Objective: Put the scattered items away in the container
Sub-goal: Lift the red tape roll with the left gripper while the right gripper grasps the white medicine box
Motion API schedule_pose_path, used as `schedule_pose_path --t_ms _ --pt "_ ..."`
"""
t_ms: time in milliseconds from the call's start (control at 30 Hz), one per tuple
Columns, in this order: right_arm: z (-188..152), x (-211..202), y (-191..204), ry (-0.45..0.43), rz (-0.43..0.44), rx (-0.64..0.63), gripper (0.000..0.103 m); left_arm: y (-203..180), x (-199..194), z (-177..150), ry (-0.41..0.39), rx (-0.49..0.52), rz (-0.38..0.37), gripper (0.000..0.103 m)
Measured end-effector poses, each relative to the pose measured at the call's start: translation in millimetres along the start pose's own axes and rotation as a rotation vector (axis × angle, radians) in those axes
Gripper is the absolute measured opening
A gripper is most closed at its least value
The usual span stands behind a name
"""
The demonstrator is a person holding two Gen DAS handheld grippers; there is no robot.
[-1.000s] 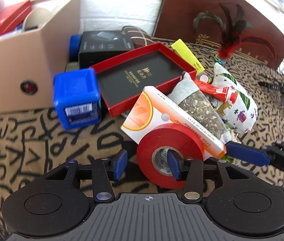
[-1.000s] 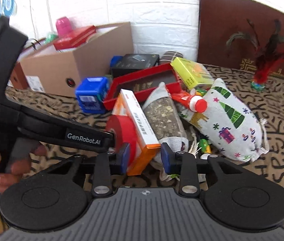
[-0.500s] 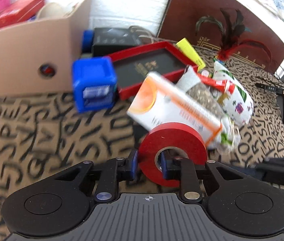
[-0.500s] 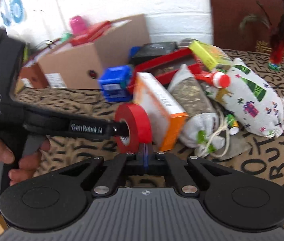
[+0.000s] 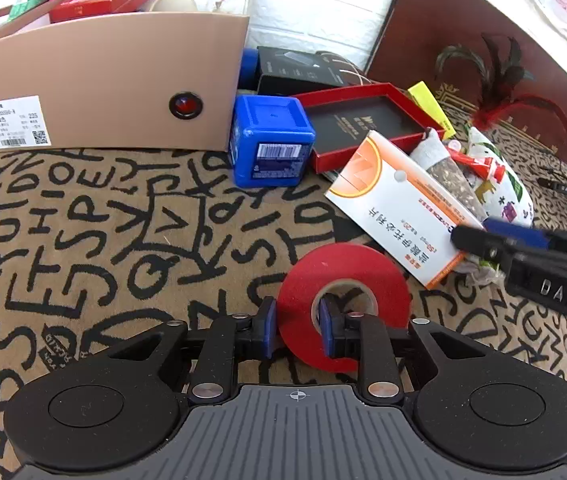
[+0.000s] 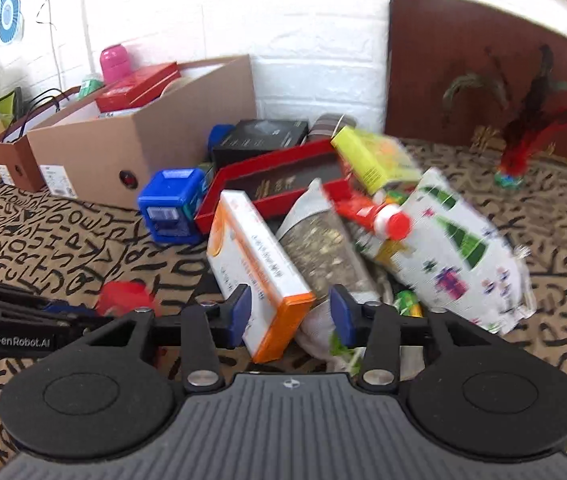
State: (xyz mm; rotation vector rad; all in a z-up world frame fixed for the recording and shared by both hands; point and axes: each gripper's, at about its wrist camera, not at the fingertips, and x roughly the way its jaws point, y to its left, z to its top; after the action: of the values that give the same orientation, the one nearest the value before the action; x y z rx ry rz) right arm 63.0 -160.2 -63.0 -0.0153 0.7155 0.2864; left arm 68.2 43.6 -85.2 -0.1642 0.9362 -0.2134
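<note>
My left gripper (image 5: 294, 326) is shut on the red tape roll (image 5: 343, 276), one finger outside the ring and one through its core, holding it above the patterned cloth. The roll also shows in the right wrist view (image 6: 127, 298). The cardboard box (image 5: 115, 84) stands at the back left, holding a red box and a pink bottle. My right gripper (image 6: 289, 314) is open, its fingers on either side of the near end of the orange-and-white carton (image 6: 259, 276). The carton also shows in the left wrist view (image 5: 399, 208).
A pile lies right of the cardboard box: blue cube (image 5: 269, 140), red tray (image 5: 367, 124), black box (image 5: 299, 70), yellow box (image 6: 375, 158), herb sachet (image 6: 319, 248), red-capped tube (image 6: 379, 218), Christmas-print bag (image 6: 459, 252). A feather toy (image 6: 519, 148) stands far right before a brown board.
My left gripper closed on the tape roll and carried it back and left, away from the carton. My right gripper shut briefly, then opened around the carton's end.
</note>
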Motion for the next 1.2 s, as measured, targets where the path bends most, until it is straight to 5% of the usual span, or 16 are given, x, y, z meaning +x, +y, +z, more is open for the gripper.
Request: schedule_pose_path --t_ms 67,300,367,533,700,1033,1200 --pt "-2.8 -2.3 6.2 0.015 0.060 -0.020 0.025 0.9 -1.1 -0.4 -0.003 0.007 0.022 0.019" --pt "-13.8 -17.3 29.9 0.054 0.178 -0.067 0.033 11.8 -17.1 -4.5 -0.029 -0.018 0.043 0.007" --pt "-16.5 -22.9 32.0 0.051 0.203 -0.059 0.041 13.7 -24.2 -5.9 -0.035 -0.015 0.033 0.032" --pt "-13.6 -24.4 31.6 0.030 0.145 -0.045 0.056 5.9 -31.8 -10.8 -0.039 0.042 -0.003 0.053" --pt "-11.6 -10.9 34.1 0.041 0.136 -0.051 0.073 -8.5 -24.2 -14.7 -0.024 0.098 -0.016 0.056" --pt "-4.1 28.9 15.5 0.112 0.236 0.066 0.074 9.9 -2.7 -7.4 0.017 0.023 -0.032 0.063" --pt "-11.7 36.9 16.6 0.135 0.228 0.062 0.074 10.8 6.9 -1.0 0.015 0.030 -0.010 0.051"
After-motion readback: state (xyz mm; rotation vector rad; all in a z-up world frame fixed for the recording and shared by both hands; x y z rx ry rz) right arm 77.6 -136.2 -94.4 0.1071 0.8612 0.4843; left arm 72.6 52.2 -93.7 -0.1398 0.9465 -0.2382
